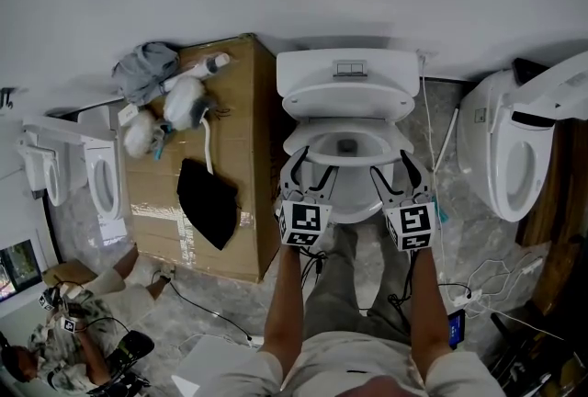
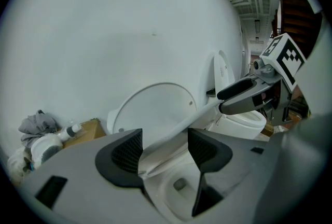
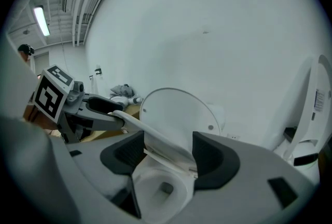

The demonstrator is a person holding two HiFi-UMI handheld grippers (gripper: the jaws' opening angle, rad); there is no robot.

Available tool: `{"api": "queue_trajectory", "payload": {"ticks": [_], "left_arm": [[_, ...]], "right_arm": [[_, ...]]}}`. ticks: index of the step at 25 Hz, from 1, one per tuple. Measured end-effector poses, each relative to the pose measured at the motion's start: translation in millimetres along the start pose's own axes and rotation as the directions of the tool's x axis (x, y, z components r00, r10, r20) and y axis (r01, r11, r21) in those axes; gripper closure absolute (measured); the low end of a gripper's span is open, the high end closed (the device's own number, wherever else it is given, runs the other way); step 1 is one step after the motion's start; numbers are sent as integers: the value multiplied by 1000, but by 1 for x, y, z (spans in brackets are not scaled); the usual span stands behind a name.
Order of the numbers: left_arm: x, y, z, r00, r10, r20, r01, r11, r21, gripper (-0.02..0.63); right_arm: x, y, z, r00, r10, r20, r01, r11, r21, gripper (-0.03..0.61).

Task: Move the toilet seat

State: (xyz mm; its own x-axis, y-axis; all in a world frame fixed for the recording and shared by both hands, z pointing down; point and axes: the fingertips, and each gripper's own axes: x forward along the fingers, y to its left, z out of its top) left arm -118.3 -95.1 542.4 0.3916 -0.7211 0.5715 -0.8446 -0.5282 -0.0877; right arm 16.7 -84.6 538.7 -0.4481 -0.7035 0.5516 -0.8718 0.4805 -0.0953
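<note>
Grips the seat (image 1: 304, 136) with both claws, facing the middle toilet from its 6 o'clock side. Has the left claw (image 1: 310, 164) clamped on the ring at about 8 o'clock, jaws part-way open and filled by the rim. Has the right claw (image 1: 393, 165) clamped on the ring at about 4 o'clock, jaws likewise part-way open and pressed to the rim.

Seen along the left claw (image 2: 165, 150): seat (image 2: 176, 132) as a pale band slanting up toward 2 o'clock, reaching the other claw. Seen along the right claw (image 3: 167, 153): seat (image 3: 161, 140) slanting up toward 10 o'clock.

Holds the seat tilted, raised off the bowl (image 1: 347, 147), short of the lid (image 1: 347, 99) upright at 12 o'clock against the tank (image 1: 347, 66).

At 9 o'clock of the toilet, just beside it: a box (image 1: 241, 101) bearing a black cloth (image 1: 207, 202). At 3 o'clock, apart: a second toilet (image 1: 501, 147).
</note>
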Motion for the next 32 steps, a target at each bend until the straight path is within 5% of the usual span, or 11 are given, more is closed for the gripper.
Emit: {"api": "queue_trajectory", "payload": {"ticks": [32], "left_arm": [[48,38,45,999,19,48,-20,1000,11,328]], "right_arm": [[48,-37,48,998,-48,46,49,999,-20,341]]}}
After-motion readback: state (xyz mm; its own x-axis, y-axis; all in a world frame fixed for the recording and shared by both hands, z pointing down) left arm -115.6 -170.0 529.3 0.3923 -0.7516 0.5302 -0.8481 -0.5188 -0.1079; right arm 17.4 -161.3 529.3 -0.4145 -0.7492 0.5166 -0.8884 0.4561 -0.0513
